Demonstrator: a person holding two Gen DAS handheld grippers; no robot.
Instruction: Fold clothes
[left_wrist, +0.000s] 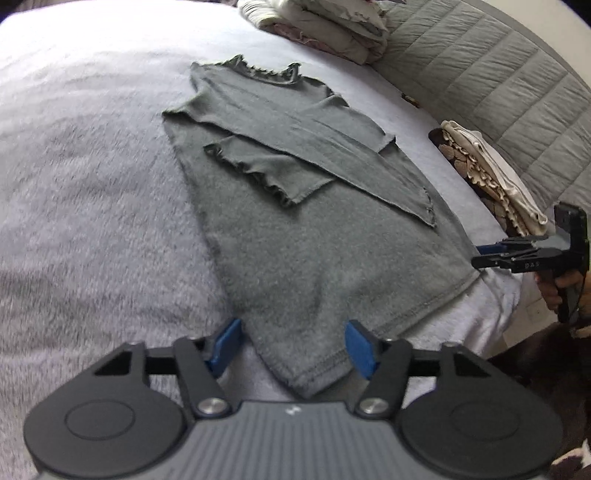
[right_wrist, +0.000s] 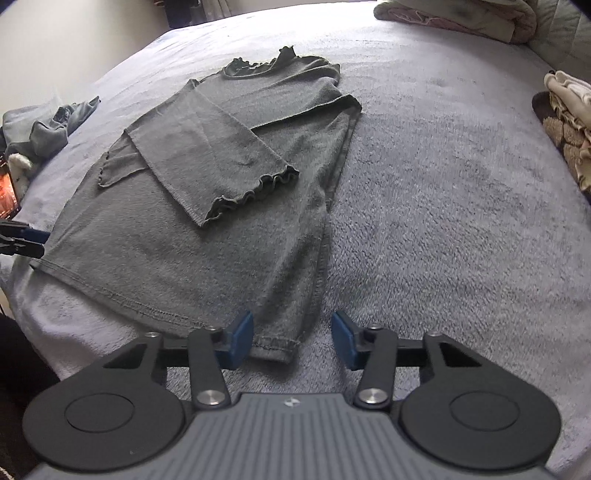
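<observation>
A grey long-sleeved shirt (left_wrist: 303, 243) with ruffled cuffs lies flat on the pale fleece blanket (left_wrist: 92, 206), both sleeves folded across its body. My left gripper (left_wrist: 293, 343) stands over one bottom hem corner; the cloth lies between its blue pads, which do not press it. It also shows at the left edge of the right wrist view as the left gripper (right_wrist: 37, 243). My right gripper (right_wrist: 293, 338) straddles the other hem corner of the shirt (right_wrist: 207, 229), with a gap between its right pad and the cloth. A hand holds the right gripper (left_wrist: 480, 256) at the shirt's side edge.
A pile of folded clothes (left_wrist: 325, 29) sits at the far end of the bed and a smaller stack (left_wrist: 491, 181) on the right, against a quilted grey cover (left_wrist: 498, 74). In the right wrist view a crumpled blue-grey cloth (right_wrist: 55, 125) and a lit phone screen (right_wrist: 7, 184) lie left.
</observation>
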